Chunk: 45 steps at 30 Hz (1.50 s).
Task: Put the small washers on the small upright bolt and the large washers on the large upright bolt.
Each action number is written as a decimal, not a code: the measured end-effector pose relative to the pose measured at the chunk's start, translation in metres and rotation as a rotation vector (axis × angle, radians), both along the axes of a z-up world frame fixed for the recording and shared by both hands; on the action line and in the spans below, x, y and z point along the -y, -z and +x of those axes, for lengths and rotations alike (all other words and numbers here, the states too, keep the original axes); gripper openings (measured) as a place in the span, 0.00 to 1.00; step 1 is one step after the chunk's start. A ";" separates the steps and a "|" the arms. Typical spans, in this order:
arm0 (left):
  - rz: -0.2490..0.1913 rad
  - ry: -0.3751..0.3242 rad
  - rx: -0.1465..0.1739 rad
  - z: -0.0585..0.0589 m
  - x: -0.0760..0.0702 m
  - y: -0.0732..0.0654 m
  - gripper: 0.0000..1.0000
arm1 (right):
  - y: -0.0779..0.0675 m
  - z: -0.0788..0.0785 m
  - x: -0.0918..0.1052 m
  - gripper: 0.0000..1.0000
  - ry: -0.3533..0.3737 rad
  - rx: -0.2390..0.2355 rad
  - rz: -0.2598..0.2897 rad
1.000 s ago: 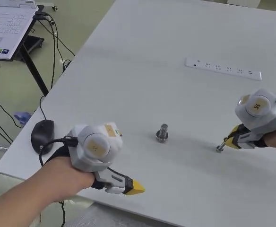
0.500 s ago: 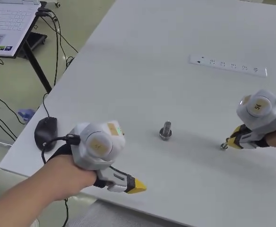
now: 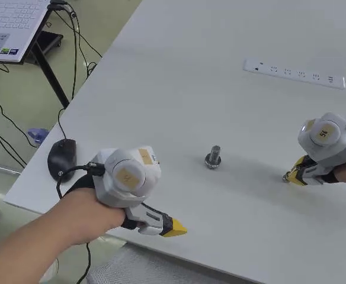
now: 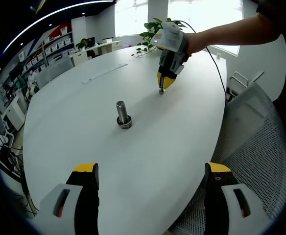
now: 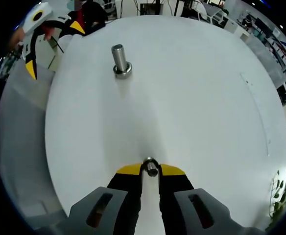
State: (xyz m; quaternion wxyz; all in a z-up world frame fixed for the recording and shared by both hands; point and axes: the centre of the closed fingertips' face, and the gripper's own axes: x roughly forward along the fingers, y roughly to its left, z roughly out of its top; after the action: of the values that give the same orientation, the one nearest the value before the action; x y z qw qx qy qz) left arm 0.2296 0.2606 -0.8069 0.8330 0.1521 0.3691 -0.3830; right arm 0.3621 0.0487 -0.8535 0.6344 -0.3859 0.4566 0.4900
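Observation:
The large bolt [image 3: 213, 158] [image 4: 123, 115] [image 5: 119, 60] stands upright mid-table on a wide metal base. At the right, the small bolt [image 5: 150, 168] [image 4: 161, 90] stands upright with its top between the yellow tips of my right gripper [image 3: 291, 176] [image 5: 150, 169] [image 4: 164, 81]. That gripper's jaws are nearly together around it. I cannot tell whether a washer lies between them. My left gripper [image 3: 176, 229] [image 4: 152, 171] [image 5: 33, 36] hovers by the near table edge, jaws wide apart and holding nothing, pointing toward the large bolt.
A white power strip [image 3: 294, 74] lies at the far right of the white table [image 3: 179, 77]. A black mouse [image 3: 61, 158] sits at the left edge, beyond it a laptop [image 3: 10, 23] on a stand with cables. A mesh chair [image 4: 250, 127] stands at the near edge.
The head camera has shifted. My right gripper's tips have closed in over the small bolt, which stood just beyond them before. The left gripper stays about where it was.

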 end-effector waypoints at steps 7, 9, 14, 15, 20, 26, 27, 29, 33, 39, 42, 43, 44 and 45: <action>-0.005 0.001 -0.008 0.000 0.001 0.003 0.89 | 0.005 -0.002 -0.001 0.13 -0.011 -0.003 -0.009; -0.010 -0.002 -0.011 0.000 0.002 0.004 0.89 | 0.005 -0.002 -0.002 0.13 -0.013 -0.005 -0.007; -0.006 0.003 -0.015 0.000 0.002 0.006 0.89 | 0.004 -0.001 -0.002 0.13 -0.014 -0.009 -0.008; -0.005 0.004 -0.016 0.000 0.002 0.006 0.89 | 0.004 -0.001 -0.002 0.13 -0.015 -0.008 -0.009; -0.006 0.010 -0.017 0.001 0.004 0.006 0.88 | 0.005 -0.002 -0.002 0.13 -0.024 -0.010 -0.014; -0.008 0.013 -0.016 0.002 0.006 0.005 0.88 | 0.004 -0.001 -0.001 0.14 -0.016 -0.012 -0.009; -0.007 0.013 -0.018 0.002 0.006 0.005 0.88 | 0.004 -0.001 -0.001 0.14 -0.014 -0.011 -0.008; -0.007 0.013 -0.019 0.001 0.006 0.006 0.88 | 0.005 -0.001 -0.001 0.17 -0.011 -0.011 -0.003; -0.008 0.011 -0.017 0.001 0.006 0.005 0.88 | 0.004 -0.002 -0.001 0.19 -0.011 -0.005 0.003; -0.009 0.014 -0.015 0.001 0.007 0.004 0.88 | -0.003 -0.003 -0.003 0.25 0.016 0.011 0.047; -0.009 0.014 -0.011 0.001 0.007 0.004 0.88 | -0.011 -0.004 -0.005 0.27 0.038 0.019 0.088; -0.008 0.012 -0.007 0.002 0.007 0.003 0.89 | -0.015 -0.004 -0.003 0.27 0.046 0.032 0.094; -0.010 0.012 -0.006 0.002 0.007 0.003 0.89 | -0.020 -0.004 -0.002 0.27 0.055 0.047 0.110; -0.011 0.012 -0.006 0.002 0.007 0.003 0.89 | -0.023 -0.004 -0.001 0.28 0.067 0.052 0.124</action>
State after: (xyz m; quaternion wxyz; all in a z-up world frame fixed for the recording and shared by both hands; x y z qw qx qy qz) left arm 0.2314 0.2537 -0.8098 0.8305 0.1482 0.3686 -0.3904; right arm 0.3580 0.0497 -0.8302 0.6849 -0.3429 0.4212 0.4858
